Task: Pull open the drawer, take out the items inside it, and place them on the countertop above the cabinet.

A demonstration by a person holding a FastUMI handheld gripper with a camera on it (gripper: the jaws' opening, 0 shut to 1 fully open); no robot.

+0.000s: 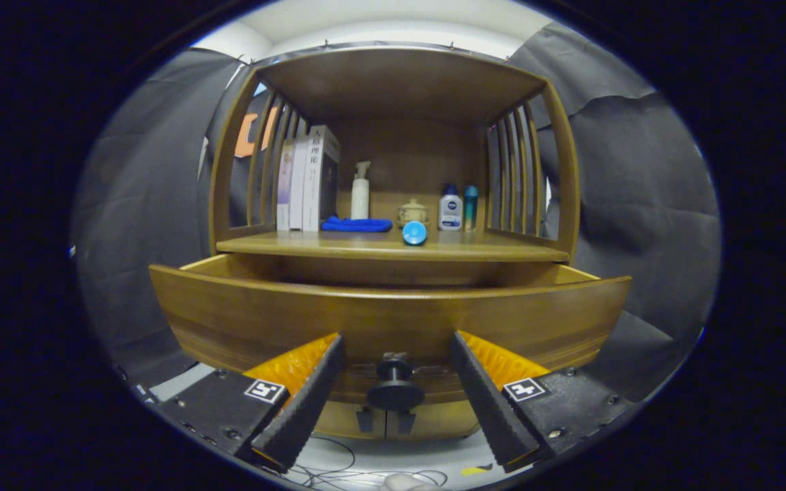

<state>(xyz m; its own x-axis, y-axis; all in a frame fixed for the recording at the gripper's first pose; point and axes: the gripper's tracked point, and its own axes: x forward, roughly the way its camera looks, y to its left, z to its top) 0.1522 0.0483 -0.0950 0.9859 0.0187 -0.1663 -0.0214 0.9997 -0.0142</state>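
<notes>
Brown wood makes the drawer (393,320), which is pulled out under the front edge of the worktop (393,247). The claw (393,382) is spread wide, one finger on each side of the round knob (394,389), touching nothing, likely so it can let go. What is inside the drawer is hidden by its tall front. A blue cloth (356,224), books (308,179) and bottles (450,210) stand at the worktop's back.

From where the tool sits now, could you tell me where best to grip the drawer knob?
Probably the narrow stem behind the knob's round cap, approached straight on. It sticks out from the drawer front between the open tool fingers.
</notes>
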